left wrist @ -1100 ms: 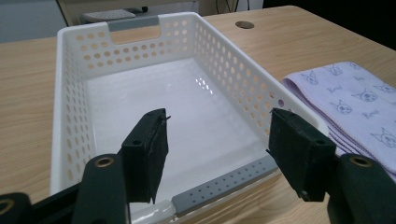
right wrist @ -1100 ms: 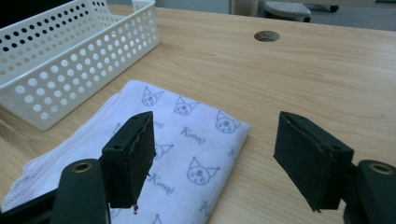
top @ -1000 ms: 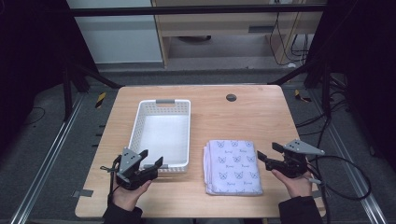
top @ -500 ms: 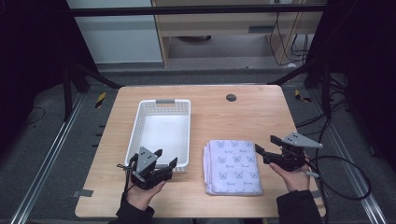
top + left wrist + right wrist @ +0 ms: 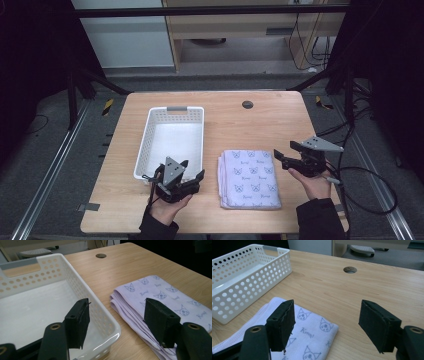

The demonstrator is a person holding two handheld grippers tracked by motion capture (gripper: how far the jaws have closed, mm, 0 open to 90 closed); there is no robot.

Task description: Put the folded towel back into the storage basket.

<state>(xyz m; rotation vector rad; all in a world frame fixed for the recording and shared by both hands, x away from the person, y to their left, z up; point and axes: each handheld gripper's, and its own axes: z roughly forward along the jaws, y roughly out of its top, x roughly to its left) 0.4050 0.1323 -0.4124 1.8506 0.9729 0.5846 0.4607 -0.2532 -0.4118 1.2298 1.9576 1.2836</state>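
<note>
High view. A folded lilac cloth printed with cat faces lies flat in the lower centre of the frame, on a wooden table. A white perforated basket stands just to its left, apart from it and with nothing inside. The left gripper sits at the basket's near right corner, lower left of centre, jaws apart and holding nothing. The right gripper hovers at the cloth's upper right corner, jaws likewise spread and empty. The cloth thus lies between the two grippers, touched by neither.

Left gripper view. The two black jaws rise from the bottom edge, wide apart; between them show the basket's corner and the cloth's layered folded edge. The cloth occupies the right half of the frame, just beyond the right-hand jaw.

Right gripper view. The jaws stand wide, nothing between the pads. The cloth's corner lies at lower centre, beneath and just beyond the left-hand jaw; the basket fills the upper left.

Judgement. The step in hand appears to be the approach to grasp the cloth, probably for transfer to the basket. To do it well, each gripper should come down over one side edge and take in every folded layer, so that the stack lifts as one. Pinching only the top layer would likely let the cloth unfold. The left gripper must also stay clear of the basket wall.
</note>
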